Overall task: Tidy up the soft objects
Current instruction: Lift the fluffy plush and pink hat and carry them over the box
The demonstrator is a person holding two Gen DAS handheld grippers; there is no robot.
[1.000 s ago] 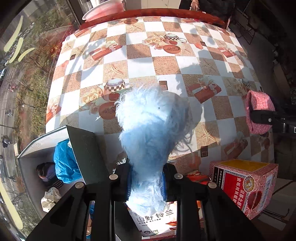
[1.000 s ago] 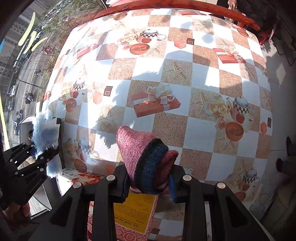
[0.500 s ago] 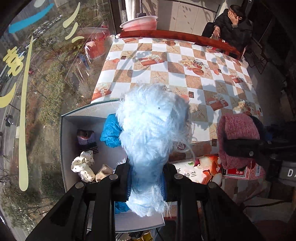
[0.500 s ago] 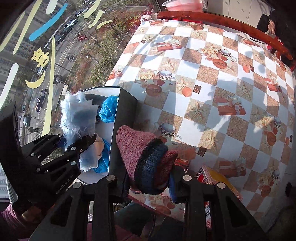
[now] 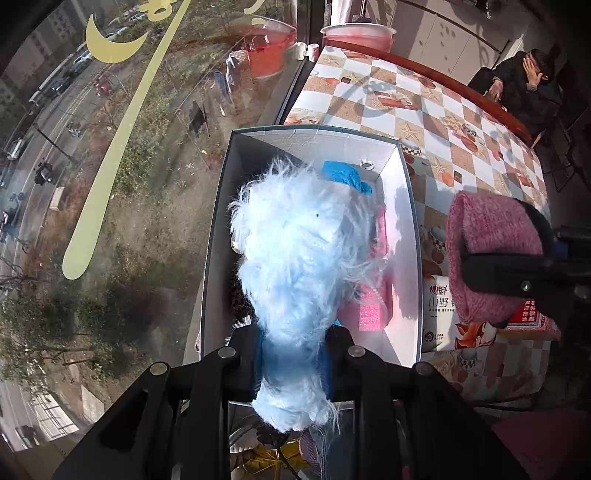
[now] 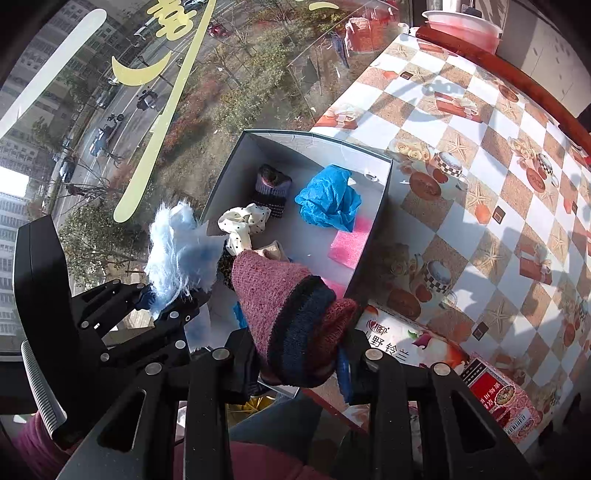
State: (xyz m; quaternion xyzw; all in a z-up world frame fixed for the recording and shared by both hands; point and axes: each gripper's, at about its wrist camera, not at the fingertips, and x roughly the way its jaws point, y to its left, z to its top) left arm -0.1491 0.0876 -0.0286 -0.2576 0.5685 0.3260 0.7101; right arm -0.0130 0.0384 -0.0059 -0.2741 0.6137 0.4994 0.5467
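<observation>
My left gripper point(image 5: 293, 360) is shut on a fluffy light-blue soft toy point(image 5: 303, 258), held above the open white box point(image 5: 406, 206) by the window. In the right wrist view the same toy point(image 6: 177, 251) hangs over the box's left wall. My right gripper point(image 6: 299, 360) is shut on a pink knitted sock with a navy band point(image 6: 288, 310), just over the box's near end; the sock point(image 5: 491, 254) shows at the right of the left wrist view. Inside the box point(image 6: 384, 192) lie a blue crumpled cloth point(image 6: 328, 199), a dark knitted piece point(image 6: 271, 188), a white dotted cloth point(image 6: 242, 225) and pink foam point(image 6: 349, 243).
A table with a checkered cloth point(image 6: 480, 147) lies right of the box. A printed carton point(image 6: 491, 391) lies at its near edge. A pink basin point(image 5: 356, 33) stands at the far end. A person in black point(image 5: 517, 81) sits beyond the table. A large window point(image 5: 110, 147) is at left.
Both grippers swung left from over the table to above the open box while rolling, each keeping its soft item. The box interior now fills the middle of both views.
</observation>
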